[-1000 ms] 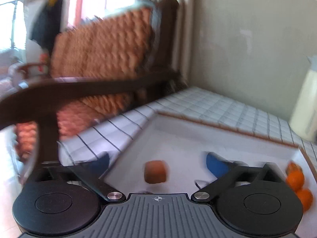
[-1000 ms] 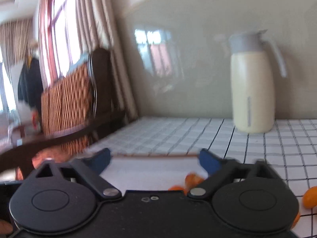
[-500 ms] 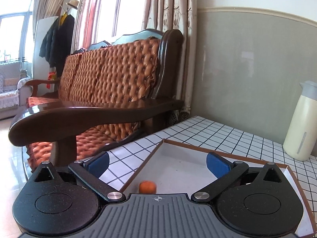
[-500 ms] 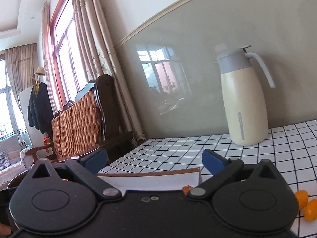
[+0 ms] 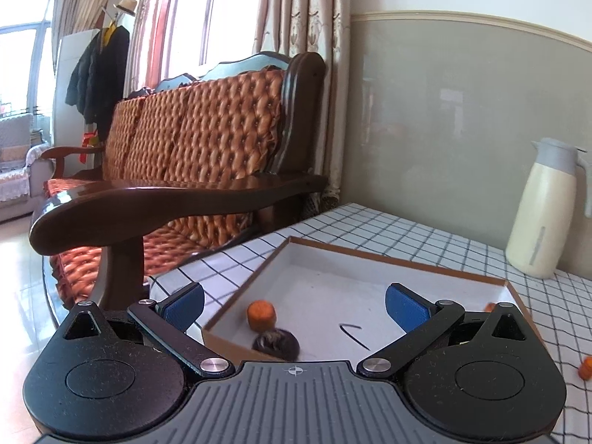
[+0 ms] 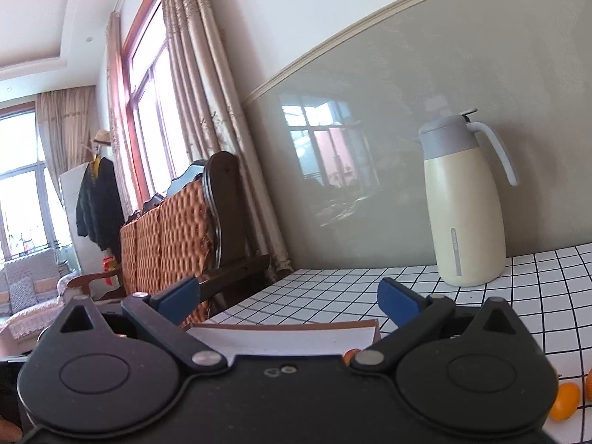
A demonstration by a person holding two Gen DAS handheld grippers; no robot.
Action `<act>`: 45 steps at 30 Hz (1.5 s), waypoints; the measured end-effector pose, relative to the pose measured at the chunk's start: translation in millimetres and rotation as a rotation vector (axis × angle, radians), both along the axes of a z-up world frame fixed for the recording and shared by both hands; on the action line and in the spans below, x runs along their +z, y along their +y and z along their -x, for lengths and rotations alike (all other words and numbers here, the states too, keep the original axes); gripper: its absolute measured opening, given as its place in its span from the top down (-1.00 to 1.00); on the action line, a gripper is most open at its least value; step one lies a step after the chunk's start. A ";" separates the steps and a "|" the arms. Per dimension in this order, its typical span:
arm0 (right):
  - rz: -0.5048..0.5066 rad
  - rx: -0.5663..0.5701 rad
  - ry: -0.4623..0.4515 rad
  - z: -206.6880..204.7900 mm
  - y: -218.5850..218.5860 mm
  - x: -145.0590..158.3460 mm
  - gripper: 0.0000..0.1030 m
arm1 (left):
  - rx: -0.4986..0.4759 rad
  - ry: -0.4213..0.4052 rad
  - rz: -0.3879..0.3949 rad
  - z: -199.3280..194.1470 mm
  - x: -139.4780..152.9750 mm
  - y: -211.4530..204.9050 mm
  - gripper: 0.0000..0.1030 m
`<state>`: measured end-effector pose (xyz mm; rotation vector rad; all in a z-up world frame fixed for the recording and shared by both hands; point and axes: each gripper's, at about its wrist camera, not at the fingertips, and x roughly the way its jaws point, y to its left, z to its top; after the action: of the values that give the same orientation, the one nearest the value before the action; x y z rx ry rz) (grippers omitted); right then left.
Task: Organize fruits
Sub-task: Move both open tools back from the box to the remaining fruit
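A shallow white tray point(image 5: 392, 259) with a brown rim lies on the checked tablecloth. Inside it, near the front left corner, sit a small orange fruit point(image 5: 261, 314) and a dark fuzzy round thing point(image 5: 275, 344). My left gripper point(image 5: 294, 303) hovers open above the tray's near edge, holding nothing. In the right wrist view the tray point(image 6: 285, 327) shows as a thin strip, and my right gripper point(image 6: 286, 296) is open and empty above it. Small orange fruits point(image 6: 564, 401) lie on the cloth at the lower right.
A cream thermos jug point(image 6: 464, 207) stands at the back by the grey wall. A wooden sofa point(image 5: 192, 170) with an orange cushion and a dark armrest borders the table on the left. Another orange fruit point(image 5: 585, 367) lies on the cloth right of the tray.
Both views have risen and steadied from a blurred, tilted look at the tray. A dark fuzzy thing now lies beside the orange fruit. Both grippers stayed open.
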<state>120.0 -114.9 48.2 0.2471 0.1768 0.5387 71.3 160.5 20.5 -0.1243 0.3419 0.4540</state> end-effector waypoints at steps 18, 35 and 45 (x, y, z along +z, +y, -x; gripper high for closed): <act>0.062 -0.030 0.040 30.8 -34.7 -3.5 -0.88 | -0.128 0.040 0.001 -0.3 -9.3 -52.3 -1.00; 0.071 -0.108 0.072 38.4 -76.1 -10.0 -0.88 | -0.235 0.039 -0.031 -11.0 -12.6 -101.0 -1.00; 0.094 -0.155 0.086 45.0 -92.8 -15.6 -0.88 | -0.301 0.035 -0.028 -16.6 -14.5 -124.0 -1.00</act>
<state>75.0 -207.7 32.6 0.1912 0.2639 0.3655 87.9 36.5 6.0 -0.0364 0.3815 0.1629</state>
